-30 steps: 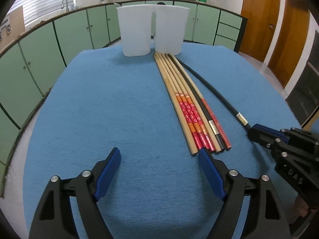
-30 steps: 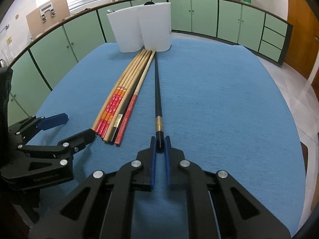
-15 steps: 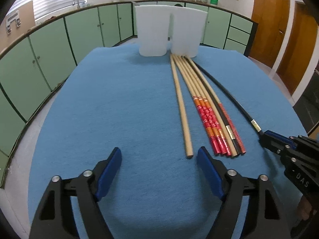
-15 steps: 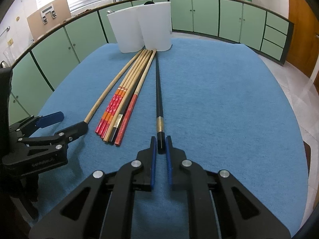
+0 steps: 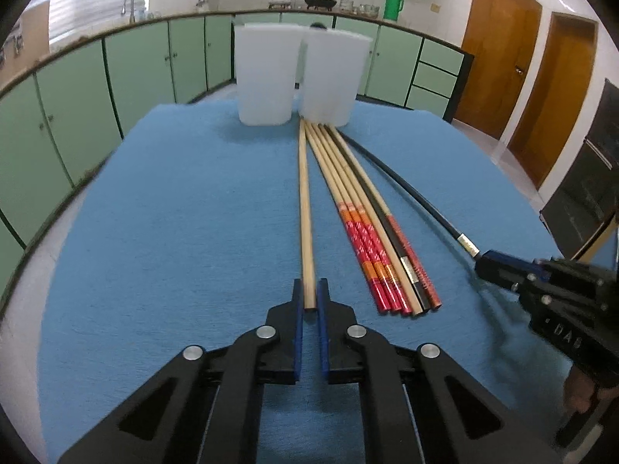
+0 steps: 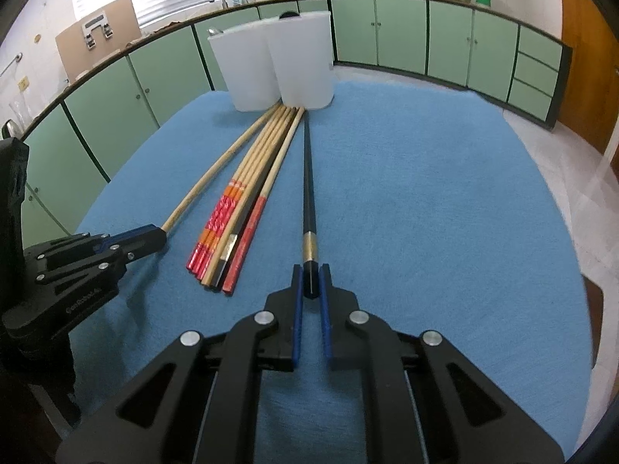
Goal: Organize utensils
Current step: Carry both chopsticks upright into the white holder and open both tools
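On a table covered with a blue felt-like cloth (image 5: 174, 232), two long chopsticks are seen clamped at their near ends, one in each hand-held gripper. The left gripper (image 5: 309, 301), black with blue finger pads, is closed on the blunt end of a plain pale wooden chopstick (image 5: 305, 208), which lies flat on the cloth and runs away from the camera toward the containers. The right gripper (image 6: 310, 290), of the same make, is closed on the end of a slim black chopstick with a gold band (image 6: 308, 193), likewise stretched flat across the cloth; in the left wrist view this chopstick (image 5: 406, 189) is seen curving off to the right, apart from the rest.

Between the two held sticks, a bundle of remaining chopsticks (image 5: 371, 239) is left lying side by side, touching one another: several pale wooden ones with red and orange patterned ends, one plain, one black and one with a red end. Their far tips are gathered just in front of two tall translucent white plastic containers (image 5: 298, 77), which stand upright and close together at the far edge of the cloth; the tips of the two held chopsticks point to the same spot.

Behind the table, a run of pale green kitchen cabinets (image 6: 425, 34) is visible, and brown wooden doors (image 5: 534, 65) are seen at the right.
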